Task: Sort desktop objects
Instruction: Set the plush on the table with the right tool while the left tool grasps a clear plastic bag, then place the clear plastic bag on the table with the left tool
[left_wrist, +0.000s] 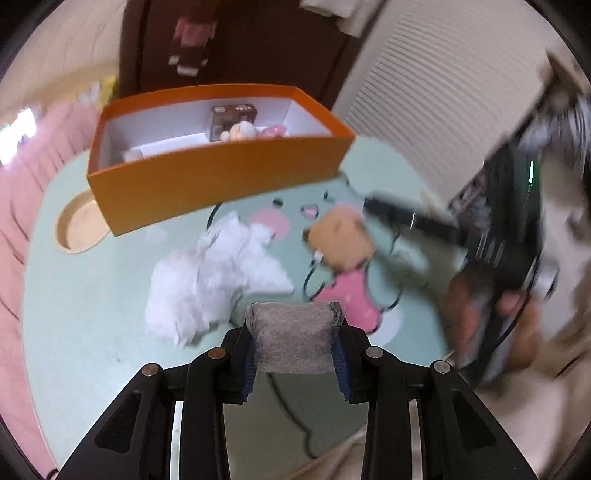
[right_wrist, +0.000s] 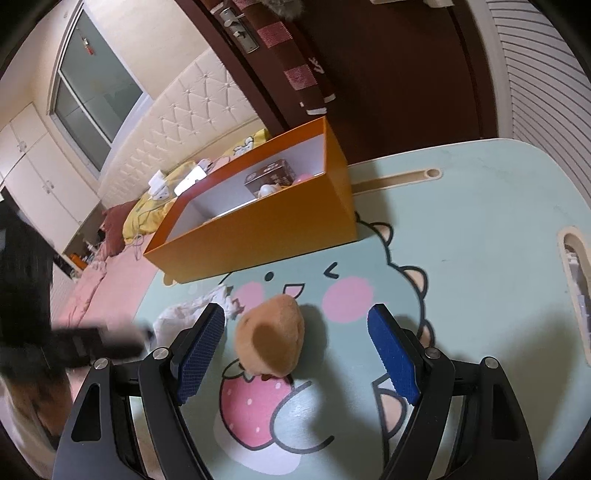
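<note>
My left gripper (left_wrist: 295, 332) is shut on a grey fuzzy block (left_wrist: 293, 338), held above the mint table. Ahead of it lie crumpled white tissue (left_wrist: 212, 280) and a brown plush toy (left_wrist: 341, 238). The orange box (left_wrist: 218, 177) stands farther back and holds a brown carton (left_wrist: 231, 122) and small toys. In the right wrist view my right gripper (right_wrist: 299, 350) stands open on either side of the brown plush toy (right_wrist: 271, 338) without touching it. The orange box (right_wrist: 266, 229) is beyond it, the tissue (right_wrist: 192, 310) to its left. The left gripper shows there as a dark blur at the left edge.
The mint table (right_wrist: 480, 229) carries a cartoon dinosaur print, a cup recess (left_wrist: 79, 229) at its left and a slot (right_wrist: 576, 266) at its right. A pink bed (left_wrist: 22, 206) lies beside the table, a dark door (right_wrist: 388, 66) behind it. A hand (left_wrist: 480, 310) holds the right gripper's black body.
</note>
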